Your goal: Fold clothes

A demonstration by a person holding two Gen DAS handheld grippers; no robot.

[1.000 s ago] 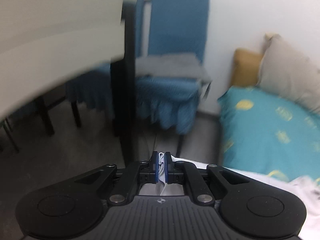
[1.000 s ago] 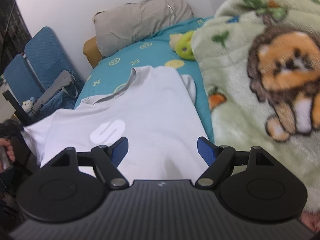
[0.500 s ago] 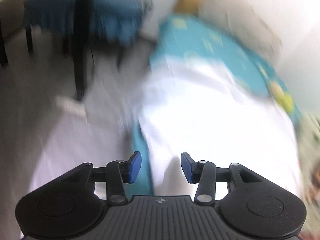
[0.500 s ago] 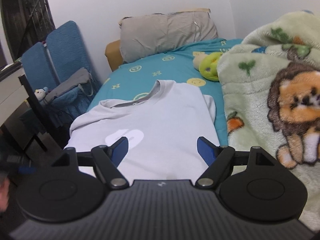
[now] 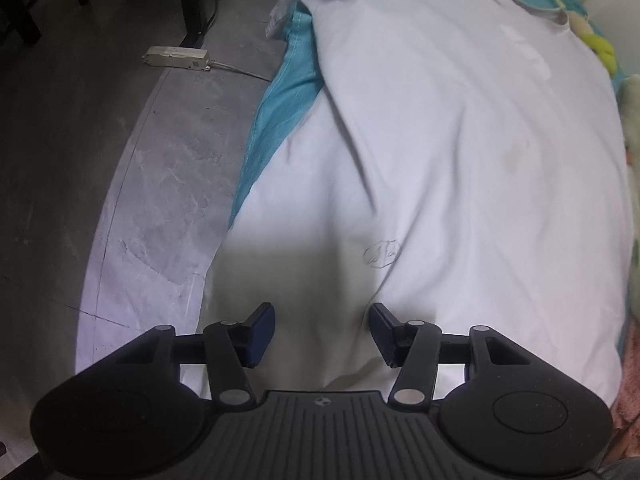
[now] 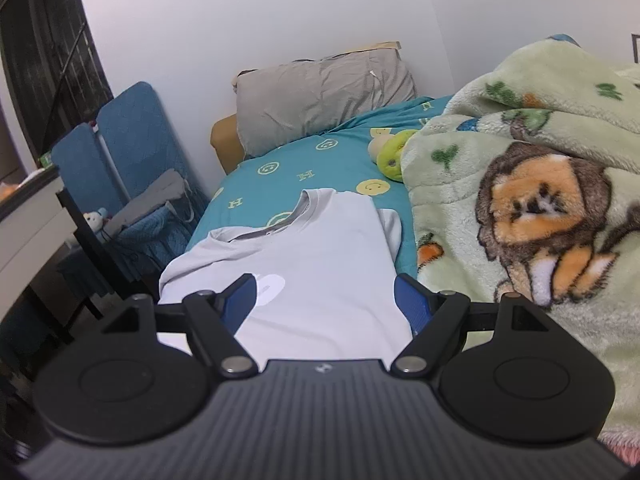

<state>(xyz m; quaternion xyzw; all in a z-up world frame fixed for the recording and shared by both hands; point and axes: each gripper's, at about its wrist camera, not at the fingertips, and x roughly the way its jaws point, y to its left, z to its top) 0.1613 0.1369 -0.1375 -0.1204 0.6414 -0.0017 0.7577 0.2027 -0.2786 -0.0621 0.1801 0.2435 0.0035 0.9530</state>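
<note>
1. Since a second ago, my left gripper (image 5: 322,334) has let go of the white T-shirt (image 5: 460,152) and swung over it, jaws wide.
2. My right gripper (image 6: 324,302) hovers wide too.
3. T-shirt lies on the bed (image 6: 280,176) beside the lion blanket (image 6: 532,216); I'd pinch the hem at both corners together, evenly.

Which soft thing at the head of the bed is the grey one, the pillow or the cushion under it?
The pillow, crumpled and leaning on the wall, is grey. The cushion peeking out beneath its left end is mustard-brown.
</note>
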